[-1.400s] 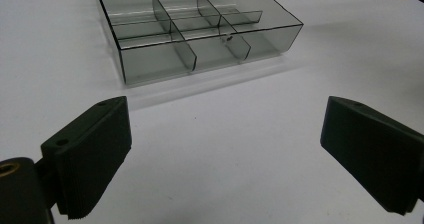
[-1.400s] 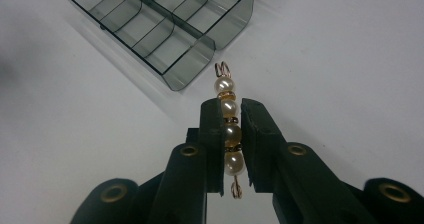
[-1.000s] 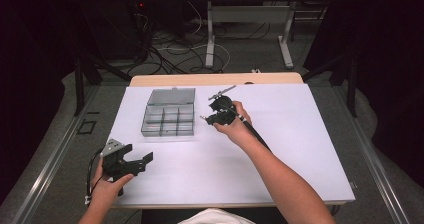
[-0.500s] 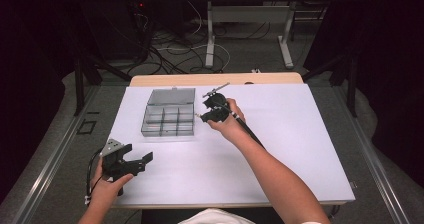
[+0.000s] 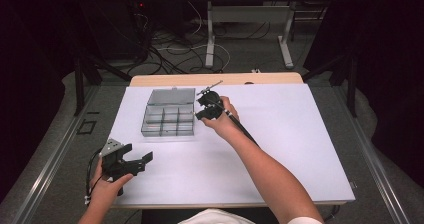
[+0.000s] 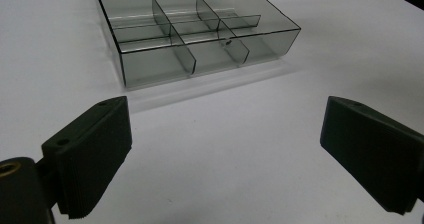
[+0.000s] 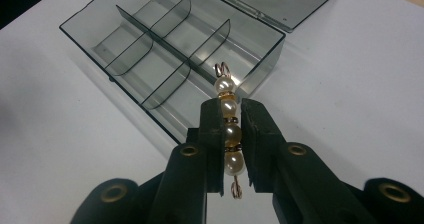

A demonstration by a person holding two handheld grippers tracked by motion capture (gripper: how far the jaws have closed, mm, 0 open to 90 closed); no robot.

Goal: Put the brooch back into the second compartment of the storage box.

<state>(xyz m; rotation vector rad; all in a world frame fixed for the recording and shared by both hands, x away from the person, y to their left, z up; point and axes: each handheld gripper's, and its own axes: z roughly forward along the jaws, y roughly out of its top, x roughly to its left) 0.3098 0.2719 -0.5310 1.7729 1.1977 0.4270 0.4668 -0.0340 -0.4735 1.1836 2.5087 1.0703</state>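
Up close, right gripper (image 7: 231, 121) clamps pearl pin (image 7: 228, 129); high view blurs it.

Bright even overhead light on table (image 5: 300, 134); dark surroundings; soft shadows.

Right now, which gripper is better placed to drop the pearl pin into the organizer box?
Right. The right gripper already clamps the pearl pin beside the organizer box; the left gripper hangs open and apart near the table's front edge.

Clear smoky glossy plastic organizer box (image 7: 175, 59), pearly glossy beads w/ coppery wire pin (image 7: 229, 129), matt black plastic gripper pads (image 6: 92, 154), matt white table (image 5: 280, 134)
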